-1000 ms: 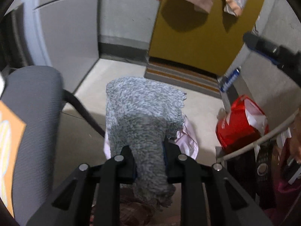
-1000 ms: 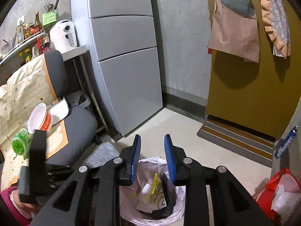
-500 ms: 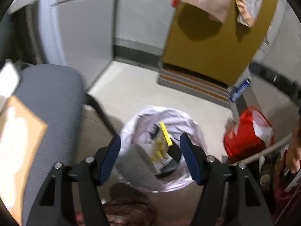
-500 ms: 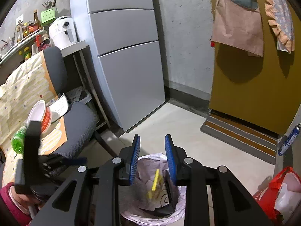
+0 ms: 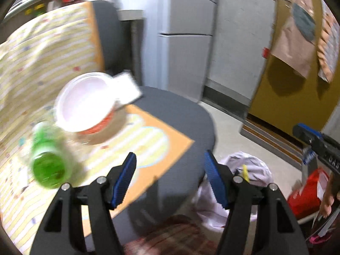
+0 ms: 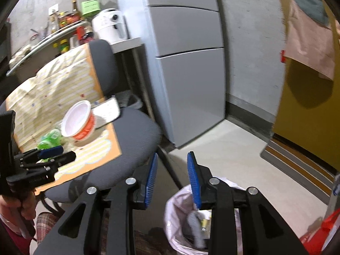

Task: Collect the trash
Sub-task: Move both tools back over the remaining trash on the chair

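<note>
We are holding the left hand-held gripper (image 5: 170, 177) released, its blue pads standing wide apart with nothing between them, over the front edge of a grey office chair (image 5: 180, 114). We are opening the jaws of the right hand-held gripper (image 6: 172, 178), and they too are gripping nothing; it is pointing past the chair edge toward the floor. On the chair seat a striped cloth (image 5: 53, 48) is lying, and on it the trash is waiting: a white and red cup (image 5: 85, 104) tipped on its side with its peeled lid (image 5: 127, 85) sticking out, and a green bottle (image 5: 47, 163) just beside it. A bin lined with a white bag (image 6: 176, 208) is standing on the floor beside the chair, already holding a grey cloth and scraps. Behind the chair a grey fridge (image 6: 187, 63) is standing.
</note>
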`<state>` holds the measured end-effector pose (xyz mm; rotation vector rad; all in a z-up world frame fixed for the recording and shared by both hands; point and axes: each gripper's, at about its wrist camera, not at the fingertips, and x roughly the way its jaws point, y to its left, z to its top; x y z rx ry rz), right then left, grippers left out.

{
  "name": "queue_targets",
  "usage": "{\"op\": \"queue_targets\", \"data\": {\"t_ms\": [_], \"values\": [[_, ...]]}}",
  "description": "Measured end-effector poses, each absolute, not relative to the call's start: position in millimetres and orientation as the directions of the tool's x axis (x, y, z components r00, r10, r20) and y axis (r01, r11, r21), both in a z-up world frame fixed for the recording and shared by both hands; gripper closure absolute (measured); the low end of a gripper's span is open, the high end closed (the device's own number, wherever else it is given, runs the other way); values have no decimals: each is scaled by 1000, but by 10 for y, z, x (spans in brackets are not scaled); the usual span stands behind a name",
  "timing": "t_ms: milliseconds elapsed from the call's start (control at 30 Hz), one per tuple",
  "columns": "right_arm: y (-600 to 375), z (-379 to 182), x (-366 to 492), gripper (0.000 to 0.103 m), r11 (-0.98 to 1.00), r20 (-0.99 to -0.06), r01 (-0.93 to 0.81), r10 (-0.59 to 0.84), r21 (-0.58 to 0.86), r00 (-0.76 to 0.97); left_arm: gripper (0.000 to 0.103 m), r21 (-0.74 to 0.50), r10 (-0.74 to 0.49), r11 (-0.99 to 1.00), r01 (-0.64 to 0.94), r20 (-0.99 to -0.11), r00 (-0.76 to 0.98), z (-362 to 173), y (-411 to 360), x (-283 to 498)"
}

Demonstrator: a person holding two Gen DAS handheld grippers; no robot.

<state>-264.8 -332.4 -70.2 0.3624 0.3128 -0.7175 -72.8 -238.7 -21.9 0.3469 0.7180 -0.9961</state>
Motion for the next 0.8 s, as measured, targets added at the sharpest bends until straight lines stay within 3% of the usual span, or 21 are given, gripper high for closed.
{"op": "queue_targets", "data": {"t_ms": [167,300,667,800], "values": [[-3185,-651,-2326,59,750,-401,635,-533,183,745,30,-68,-586,656,752,-673,450,-117,-1885,-422],[-3123,-565,-2030,44,788,-393,598,-508,146,766,22,-54,-523,744,666,-668,529,-41,-1568,-195],[-3184,-329,-999,43,877,-365,467,-399,117,841,22,-54,-386,878,475,-667,638,62,-1204,498],[-3292,-343,-560,44,893,-377,426,-348,145,858,30,-49,-353,898,438,-674,649,25,-1198,719]]}}
